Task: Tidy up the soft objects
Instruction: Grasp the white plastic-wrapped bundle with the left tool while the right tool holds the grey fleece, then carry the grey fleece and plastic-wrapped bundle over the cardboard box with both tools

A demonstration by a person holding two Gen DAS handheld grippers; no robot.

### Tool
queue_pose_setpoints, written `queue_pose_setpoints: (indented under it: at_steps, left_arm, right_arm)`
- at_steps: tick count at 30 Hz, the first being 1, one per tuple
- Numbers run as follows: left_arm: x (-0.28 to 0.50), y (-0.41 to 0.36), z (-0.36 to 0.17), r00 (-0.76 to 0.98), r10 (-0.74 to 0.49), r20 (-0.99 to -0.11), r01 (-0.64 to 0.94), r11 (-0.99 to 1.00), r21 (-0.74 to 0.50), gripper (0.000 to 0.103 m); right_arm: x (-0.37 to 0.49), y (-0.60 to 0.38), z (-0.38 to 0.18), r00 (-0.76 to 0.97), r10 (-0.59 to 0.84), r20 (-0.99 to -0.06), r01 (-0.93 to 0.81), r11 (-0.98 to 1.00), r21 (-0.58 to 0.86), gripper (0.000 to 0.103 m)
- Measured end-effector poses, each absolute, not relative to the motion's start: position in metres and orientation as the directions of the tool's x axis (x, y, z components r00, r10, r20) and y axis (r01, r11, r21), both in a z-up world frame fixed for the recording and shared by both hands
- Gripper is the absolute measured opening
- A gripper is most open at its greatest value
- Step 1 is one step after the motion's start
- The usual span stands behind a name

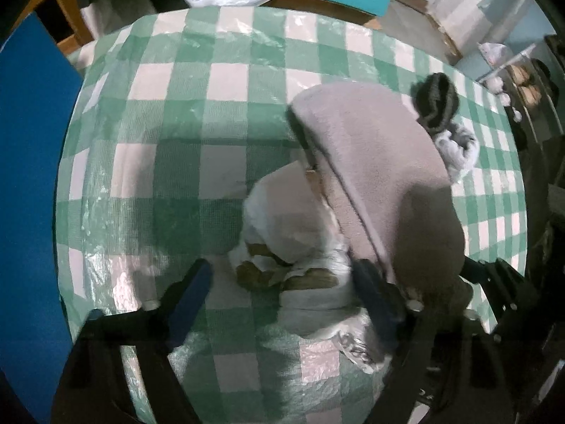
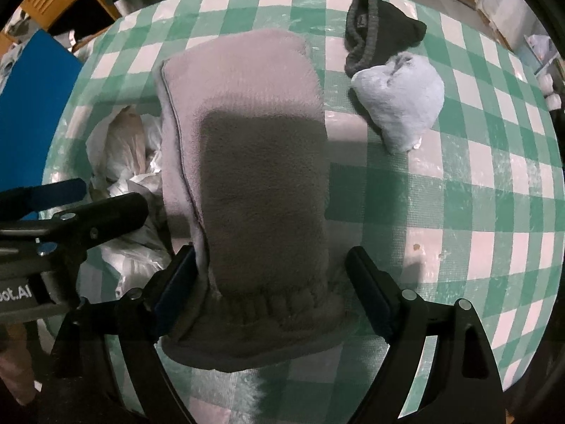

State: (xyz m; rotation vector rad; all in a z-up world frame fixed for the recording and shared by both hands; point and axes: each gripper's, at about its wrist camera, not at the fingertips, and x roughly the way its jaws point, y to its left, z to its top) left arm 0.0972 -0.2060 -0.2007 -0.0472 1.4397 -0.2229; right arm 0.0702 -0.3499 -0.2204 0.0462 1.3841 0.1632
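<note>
While crinkled plastic bag point(image 1: 303, 247) lies beside it, fuzzy grey mitten point(image 2: 254, 162) lies flat

Matt fuzzy fleece mitten point(image 2: 254, 162), crinkled glossy plastic bag point(image 1: 300, 247), plastic-covered checked tablecloth point(image 1: 197, 113)

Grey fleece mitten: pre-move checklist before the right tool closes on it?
1. Right tool open, straddling the cuff of the grey fleece mitten: ok.
2. Mitten flat on the green-and-white checked tablecloth: ok.
3. Left tool clear of the mitten: not ok, one finger sits at its edge, over the crumpled white plastic bag.
4. Dark knitted sock and pale blue fluffy sock out of the way: ok.
5. Anything hidden under the mitten: cannot tell.
</note>
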Motion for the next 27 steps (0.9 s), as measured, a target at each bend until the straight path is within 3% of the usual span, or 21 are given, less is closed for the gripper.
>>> queue_pose_setpoints:
  at_steps: [5,6,9,13,27]
  left_arm:
    - [0.093,-0.209,-0.194,0.125,-0.205,-0.971,0.168,0.969,-0.183,0.047]
    - [0.091,-0.205,-0.192,0.126,-0.208,-0.970,0.177,0.967,-0.184,0.042]
    - [0.086,-0.199,-0.184,0.145,-0.186,-0.972,0.213,0.965,-0.153,0.040]
    - [0.082,-0.198,-0.178,0.167,-0.166,-0.972,0.246,0.962,-0.122,0.039]
    - [0.073,-0.192,-0.147,0.267,-0.134,-0.954,0.291,0.955,-0.053,0.037]
  right_arm:
    - [0.069,-0.346,-0.221,0.178,0.130,-0.975,-0.085,0.990,0.117,0.085]
    - [0.069,-0.345,-0.220,0.180,0.134,-0.975,-0.084,0.989,0.120,0.081]
    - [0.068,-0.337,-0.214,0.191,0.194,-0.962,-0.102,0.979,0.177,0.045]
    - [0.065,-0.326,-0.209,0.218,0.201,-0.955,-0.118,0.977,0.178,0.030]
    - [0.046,-0.332,-0.172,0.287,0.204,-0.936,-0.136,0.976,0.171,0.025]
